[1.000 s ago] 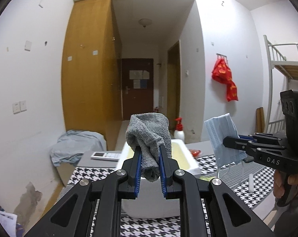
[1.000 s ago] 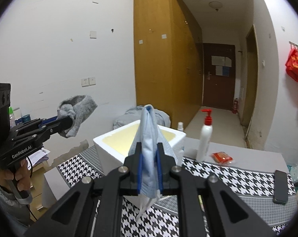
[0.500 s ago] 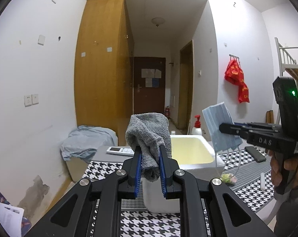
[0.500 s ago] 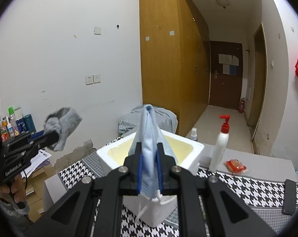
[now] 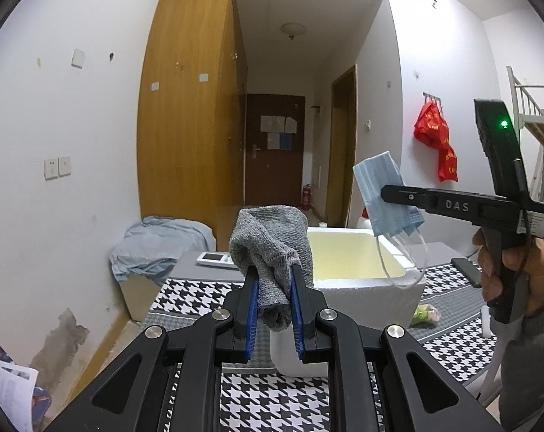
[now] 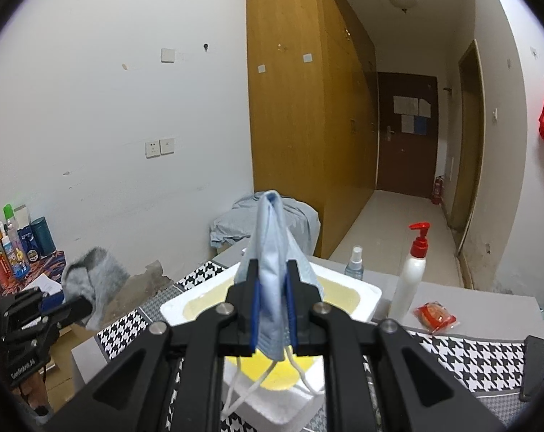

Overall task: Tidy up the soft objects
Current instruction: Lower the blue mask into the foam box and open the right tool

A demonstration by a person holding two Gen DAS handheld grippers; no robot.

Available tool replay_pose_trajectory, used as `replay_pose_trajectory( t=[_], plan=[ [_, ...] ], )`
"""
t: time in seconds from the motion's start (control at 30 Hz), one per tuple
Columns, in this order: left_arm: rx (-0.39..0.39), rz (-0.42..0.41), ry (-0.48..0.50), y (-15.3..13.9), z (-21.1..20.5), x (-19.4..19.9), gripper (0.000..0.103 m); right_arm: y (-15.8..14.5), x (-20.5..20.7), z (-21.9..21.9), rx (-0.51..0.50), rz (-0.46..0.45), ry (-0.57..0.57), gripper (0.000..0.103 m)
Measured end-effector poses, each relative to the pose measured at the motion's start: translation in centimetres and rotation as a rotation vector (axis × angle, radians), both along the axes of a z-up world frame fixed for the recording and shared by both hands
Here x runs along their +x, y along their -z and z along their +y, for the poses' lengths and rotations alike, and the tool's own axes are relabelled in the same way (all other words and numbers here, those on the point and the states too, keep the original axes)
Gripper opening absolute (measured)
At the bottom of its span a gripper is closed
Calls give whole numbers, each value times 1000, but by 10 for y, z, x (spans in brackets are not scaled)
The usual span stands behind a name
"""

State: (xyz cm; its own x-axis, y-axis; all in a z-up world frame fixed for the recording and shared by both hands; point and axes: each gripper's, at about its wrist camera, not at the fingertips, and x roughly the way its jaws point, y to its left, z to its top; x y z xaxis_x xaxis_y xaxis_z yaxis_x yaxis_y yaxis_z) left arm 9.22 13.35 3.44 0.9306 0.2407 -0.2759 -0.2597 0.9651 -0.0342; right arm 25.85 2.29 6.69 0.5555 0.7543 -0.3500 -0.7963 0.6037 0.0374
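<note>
1. Grey sock [image 5: 272, 248]: one knitted piece with a coarse looped texture, bunched into a rounded fold; pinched between the blue-lined fingers of the left gripper [image 5: 274, 288] and held in the air in front of the box, clear of the table
2. Left gripper: jaws closed to the thickness of the sock, whose lower end hangs just below the pads; in the right wrist view the same tool [image 6: 79, 309] appears at lower left with the sock [image 6: 91, 280] drooping from its tip
3. Face mask [image 6: 272, 252]: one pale blue, pleated, thin non-woven sheet folded flat, with two white elastic loops dangling beneath; clamped upright in the right gripper [image 6: 272, 288], directly above the box
4. Right gripper: jaws drawn nearly together on the folded mask; in the left wrist view it [image 5: 389, 194] is held by a hand [image 5: 516, 270], with the mask [image 5: 383, 194] tilted over the box's right rim
5. Foam box [image 5: 372, 288]: one white, thick-walled rectangular container, open on top, with a pale yellow interior in which no contents are visible
6. Tablecloth [image 5: 290, 399]: black-and-white houndstooth weave bordered in grey, under the box
7. Bottles behind the box: one white pump bottle [image 6: 412, 277] with a red head and one small clear spray bottle [image 6: 354, 264], both upright
8. Red snack packet [image 6: 435, 316]: one, glossy, lying flat near the pump bottle
</note>
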Motion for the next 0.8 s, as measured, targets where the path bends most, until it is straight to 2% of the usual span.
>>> replay_pose_trajectory(
  t=[0.53,0.57,0.63,0.7,0.73,0.8],
  plan=[
    [-11,20,-19,1,6,7,17,21,20,27,-79,64,22,16],
    [-12,21,-22,1,6,7,17,22,21,28,-85,66,24,19],
    [-15,23,-27,2,8,7,17,24,23,31,-98,77,28,34],
    [-18,24,-32,2,9,7,17,26,22,32,-99,83,28,59],
    [-20,25,-36,2,10,7,17,26,22,32,-96,82,26,64],
    [-23,26,-41,3,11,6,17,26,20,31,-93,76,25,80]
  ],
)
